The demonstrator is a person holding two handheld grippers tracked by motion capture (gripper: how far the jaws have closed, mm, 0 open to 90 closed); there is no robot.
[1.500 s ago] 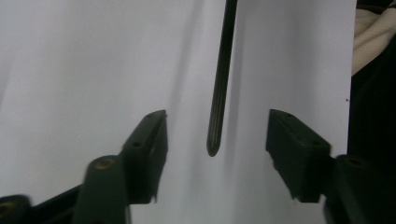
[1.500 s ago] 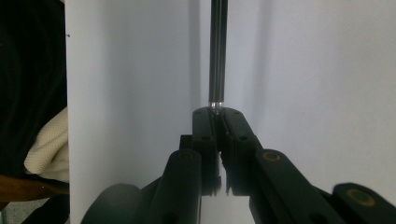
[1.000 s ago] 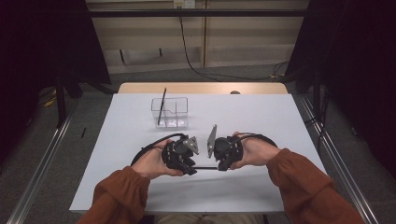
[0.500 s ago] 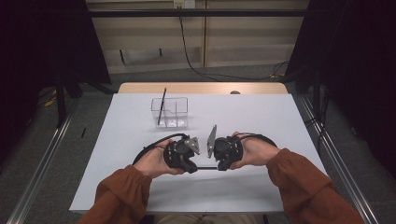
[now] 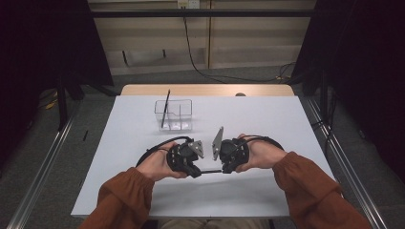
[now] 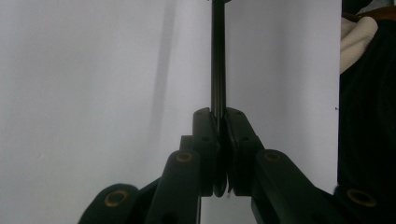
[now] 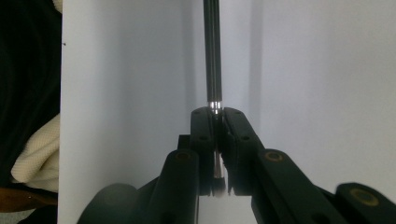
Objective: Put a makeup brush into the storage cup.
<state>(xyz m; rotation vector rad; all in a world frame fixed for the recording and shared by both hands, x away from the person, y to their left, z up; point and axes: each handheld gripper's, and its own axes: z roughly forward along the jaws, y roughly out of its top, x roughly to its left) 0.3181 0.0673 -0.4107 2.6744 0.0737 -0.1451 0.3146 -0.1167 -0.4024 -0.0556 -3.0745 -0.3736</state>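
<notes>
A slim black pen (image 5: 210, 171) is hanging level just above the white counter (image 5: 267, 119), near its front edge, stretched between the two grippers that the person is holding end to end. The left gripper (image 5: 195, 171) is pinching one end of it: in the left gripper view the jaws are pressing flat against a plain, dark, glossy shaft (image 6: 218, 70) that is running straight away from them. Those jaws have just been closing, with the pen between them. The right gripper (image 5: 223, 170) is pinching the other end: in the right gripper view the shaft (image 7: 212, 51) is showing fine lengthwise highlights and is ending in a bright silver ring and a silvery tip that are sitting between the pressed jaws. Both jaw pairs are gripping the pen tightly, with only its thickness between them.

Farther back on the counter, well apart from the hands, a clear plastic organiser (image 5: 174, 114) with compartments is standing, and a second thin dark pen (image 5: 165, 108) is leaning upright in its left compartment. The person's forearms, in rust-coloured sleeves (image 5: 125, 196), are coming in from the near edge.
</notes>
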